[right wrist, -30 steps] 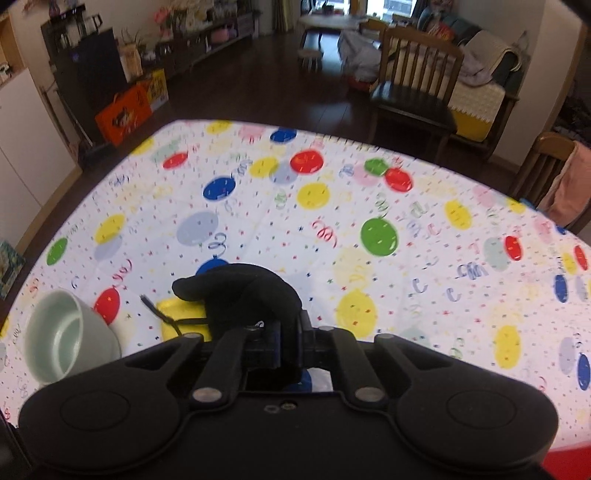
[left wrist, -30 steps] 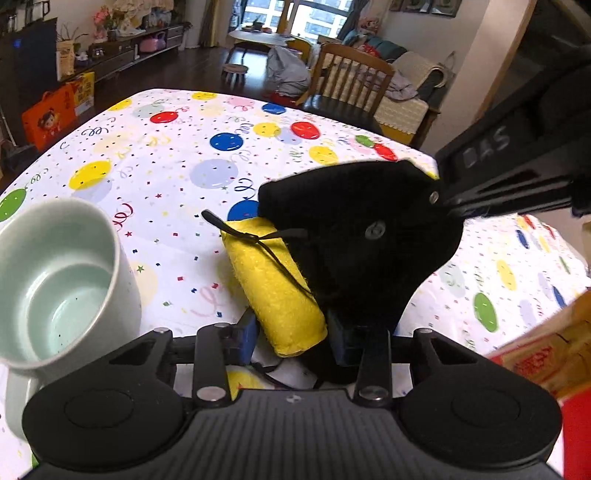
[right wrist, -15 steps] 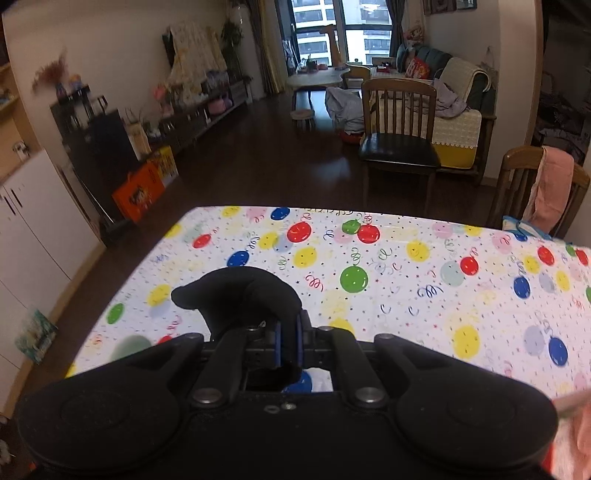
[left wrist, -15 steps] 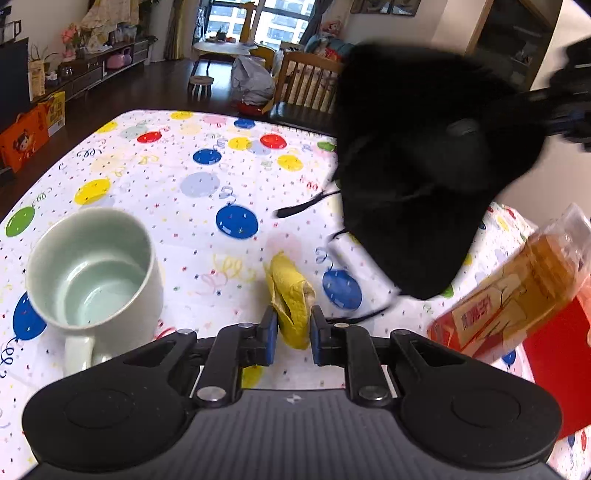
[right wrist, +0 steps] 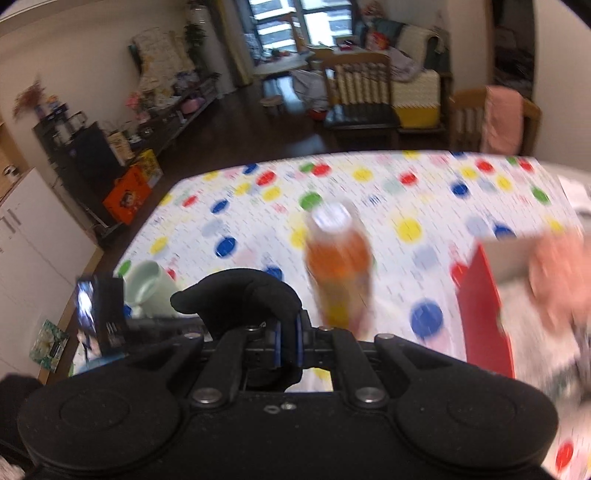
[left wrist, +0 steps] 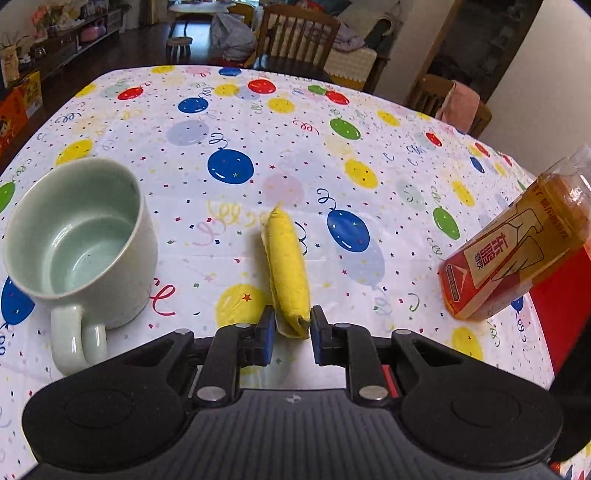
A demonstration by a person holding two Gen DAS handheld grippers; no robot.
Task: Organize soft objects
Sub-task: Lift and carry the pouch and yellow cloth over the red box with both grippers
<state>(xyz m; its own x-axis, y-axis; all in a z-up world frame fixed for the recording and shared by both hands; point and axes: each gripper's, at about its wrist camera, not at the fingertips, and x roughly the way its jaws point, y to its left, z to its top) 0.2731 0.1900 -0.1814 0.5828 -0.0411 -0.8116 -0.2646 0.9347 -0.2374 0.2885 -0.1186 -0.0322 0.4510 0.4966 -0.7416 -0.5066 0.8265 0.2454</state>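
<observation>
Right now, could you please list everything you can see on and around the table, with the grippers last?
Yellow cloth: one, yellow, rolled, on the tablecloth, its near end between the left fingers.
Black pouch: one, black, soft, clamped in the right gripper.
Mug: one, pale green, upright, left of the cloth.
Bottle: one, amber drink with a red label, standing right of the cloth.
Tablecloth: one, white with coloured balloons.
Red box: one, at the table's right edge.
Chairs: two, wooden, behind the table.
Left gripper: black, pads beside the cloth.
Right gripper: black, shut on the pouch.
</observation>
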